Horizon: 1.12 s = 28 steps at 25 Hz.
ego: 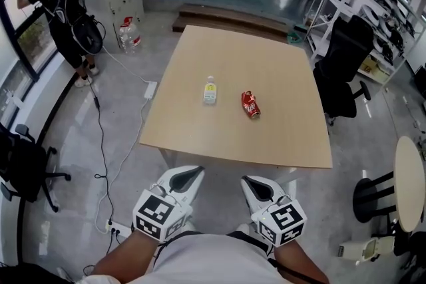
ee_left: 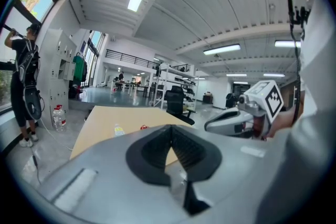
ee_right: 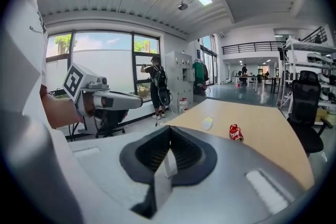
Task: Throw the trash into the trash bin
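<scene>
red can [ego: 251,105] and small bottle [ego: 210,90] lie on the surface [ego: 279,136], well ahead of me. my left claw [ego: 190,174] and right claw [ego: 255,183] are both closed and empty. nothing is picked up yet, so all the work is left.

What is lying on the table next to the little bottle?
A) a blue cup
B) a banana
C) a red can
C: a red can lies on the table beside the little bottle, with a gap between them.

Head view: steeply down, high above the table [ego: 219,56]; both gripper views — low, nearly level — face the same table's near edge.
</scene>
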Each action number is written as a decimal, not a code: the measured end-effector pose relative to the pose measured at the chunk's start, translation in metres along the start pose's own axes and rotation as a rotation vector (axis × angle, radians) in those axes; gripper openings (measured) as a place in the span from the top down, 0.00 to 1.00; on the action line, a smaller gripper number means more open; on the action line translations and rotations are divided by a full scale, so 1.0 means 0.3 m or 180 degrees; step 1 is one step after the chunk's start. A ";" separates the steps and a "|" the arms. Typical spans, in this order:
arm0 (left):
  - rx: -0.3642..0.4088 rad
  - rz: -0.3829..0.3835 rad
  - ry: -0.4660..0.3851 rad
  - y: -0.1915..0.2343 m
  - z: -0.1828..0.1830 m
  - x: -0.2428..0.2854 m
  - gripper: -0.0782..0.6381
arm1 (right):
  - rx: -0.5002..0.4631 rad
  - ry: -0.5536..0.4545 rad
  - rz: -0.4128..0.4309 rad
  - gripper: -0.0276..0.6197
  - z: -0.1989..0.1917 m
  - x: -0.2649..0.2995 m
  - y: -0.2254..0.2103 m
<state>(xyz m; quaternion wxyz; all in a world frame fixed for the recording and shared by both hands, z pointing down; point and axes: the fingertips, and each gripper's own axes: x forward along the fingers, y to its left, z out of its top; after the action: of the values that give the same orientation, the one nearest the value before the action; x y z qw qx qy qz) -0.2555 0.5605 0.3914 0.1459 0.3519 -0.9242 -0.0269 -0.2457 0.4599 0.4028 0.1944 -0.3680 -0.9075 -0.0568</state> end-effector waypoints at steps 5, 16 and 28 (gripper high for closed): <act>-0.0013 0.0016 0.0003 0.060 -0.022 -0.047 0.88 | 0.0074 0.0015 -0.0025 0.95 0.014 0.034 0.030; -0.0129 0.0146 -0.0012 0.171 -0.035 -0.102 0.88 | 0.0011 0.0078 -0.0063 0.95 0.063 0.128 0.017; -0.0319 0.0752 0.0122 0.411 -0.061 -0.144 0.88 | -0.0011 0.0038 0.0355 0.95 0.144 0.462 -0.100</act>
<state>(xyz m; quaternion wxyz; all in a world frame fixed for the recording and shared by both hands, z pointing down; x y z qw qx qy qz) -0.2987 0.6824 0.4170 0.1832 0.2332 -0.9538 -0.0490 -0.3705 0.5385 0.4190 0.2020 -0.4180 -0.8843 -0.0496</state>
